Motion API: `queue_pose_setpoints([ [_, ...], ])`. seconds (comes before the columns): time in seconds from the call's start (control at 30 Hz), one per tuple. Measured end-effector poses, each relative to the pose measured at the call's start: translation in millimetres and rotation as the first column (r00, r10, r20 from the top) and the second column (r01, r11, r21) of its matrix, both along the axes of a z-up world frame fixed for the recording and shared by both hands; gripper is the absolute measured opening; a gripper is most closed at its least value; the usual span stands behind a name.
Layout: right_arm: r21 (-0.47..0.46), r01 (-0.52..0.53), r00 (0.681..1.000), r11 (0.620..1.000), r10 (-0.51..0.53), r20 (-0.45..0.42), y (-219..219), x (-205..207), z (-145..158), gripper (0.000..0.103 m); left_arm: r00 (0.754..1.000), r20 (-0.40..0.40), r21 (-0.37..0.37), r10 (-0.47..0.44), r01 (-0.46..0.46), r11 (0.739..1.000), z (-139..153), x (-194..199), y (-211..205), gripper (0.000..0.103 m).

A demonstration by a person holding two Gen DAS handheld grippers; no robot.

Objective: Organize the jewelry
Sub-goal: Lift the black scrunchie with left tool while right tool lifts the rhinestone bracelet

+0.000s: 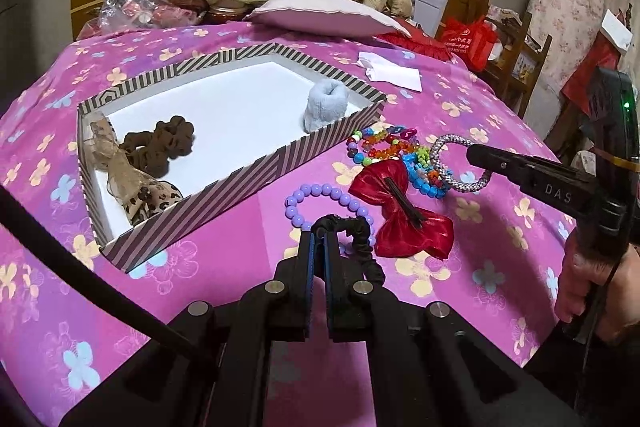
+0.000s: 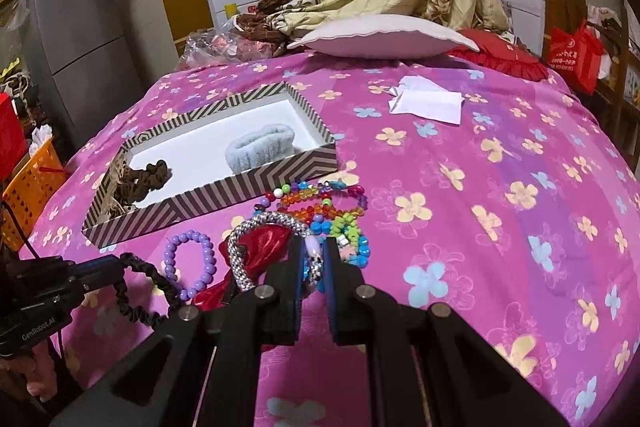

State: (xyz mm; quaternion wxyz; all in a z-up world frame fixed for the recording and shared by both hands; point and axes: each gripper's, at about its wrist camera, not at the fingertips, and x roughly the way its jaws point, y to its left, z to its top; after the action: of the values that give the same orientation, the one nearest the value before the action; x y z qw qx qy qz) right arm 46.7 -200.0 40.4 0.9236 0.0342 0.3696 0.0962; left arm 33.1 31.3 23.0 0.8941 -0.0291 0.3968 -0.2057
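Gripping a black scrunchie (image 1: 362,247), the left gripper (image 1: 320,233) sits lower centre; the right gripper (image 2: 313,247) clamps a silver rope bracelet (image 2: 256,231) beside the striped box (image 2: 256,187).

A shallow striped box (image 1: 256,163) with a white floor lies open on the bed and holds a brown scrunchie (image 1: 160,147), a leopard-print fabric tie (image 1: 148,197) and a pale blue fluffy band (image 1: 324,105). Just beside its near wall lie a heap of bright multicoloured bead bracelets (image 1: 384,145), a lilac bead bracelet (image 1: 324,199) and a red satin bow clip (image 1: 400,219). A black scrunchie (image 1: 360,239) and a silver-white woven bangle (image 2: 256,247) are each pinched between jaws, clear of the box.
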Motion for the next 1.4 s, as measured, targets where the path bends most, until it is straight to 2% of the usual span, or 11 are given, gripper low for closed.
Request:
queue_pose_setpoints([
  [1.07,-0.01,0.014,1.0,1.0,-0.014,0.012,-1,-1,4,0.01,1.0,0.005,0.001,0.006,-0.006,1.0,0,0,-1,0.0],
  [1.4,0.001,0.014,0.999,1.0,-0.014,0.03,-3,-2,9,0.01,0.998,0.061,-0.066,0.006,-0.002,0.998,13,-6,5,0.0],
])
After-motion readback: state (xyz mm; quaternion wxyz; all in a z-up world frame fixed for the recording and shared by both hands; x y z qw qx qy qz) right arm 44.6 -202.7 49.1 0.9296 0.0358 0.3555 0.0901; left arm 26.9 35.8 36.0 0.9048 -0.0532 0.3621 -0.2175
